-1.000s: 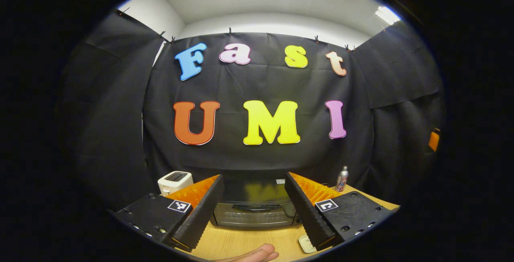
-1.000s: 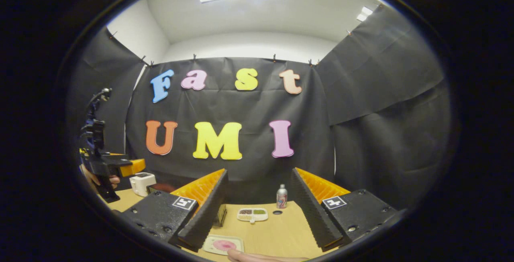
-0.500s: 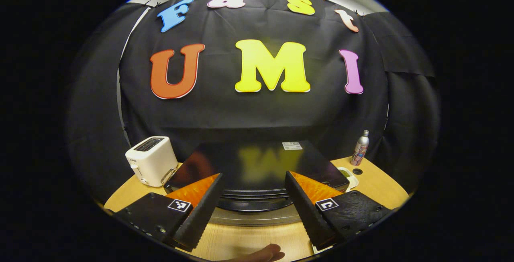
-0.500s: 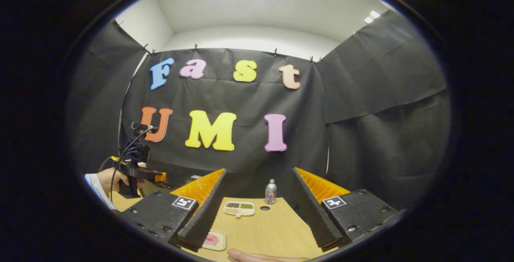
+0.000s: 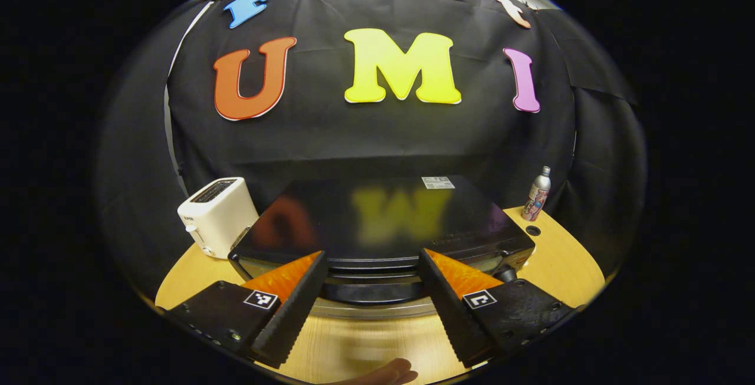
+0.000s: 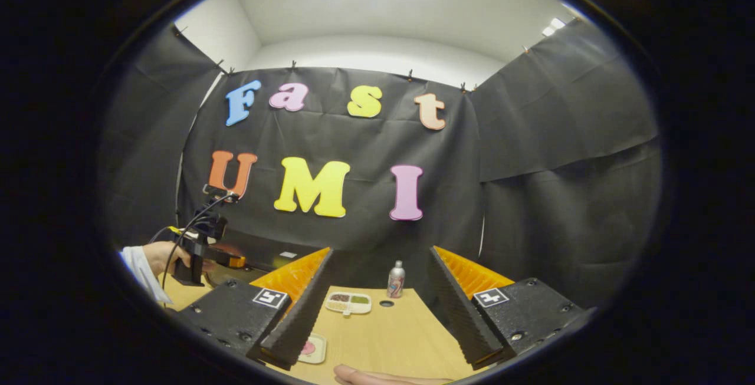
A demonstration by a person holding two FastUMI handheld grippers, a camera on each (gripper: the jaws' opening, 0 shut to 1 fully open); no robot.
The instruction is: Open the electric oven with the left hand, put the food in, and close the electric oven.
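Wooden table (image 5: pixel 360 346) (electric oven (image 5: pixel 377 226), toaster (image 5: pixel 217 215))

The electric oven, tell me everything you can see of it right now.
The electric oven is a black box with a glossy flat top that mirrors the wall, and a small pale sticker near its back edge. It sits on the wooden table, between a white toaster and a metal bottle. Its dark handle runs across the front above a silvery strip. The door looks closed. The open left gripper hangs just before the handle, apparently not touching it.
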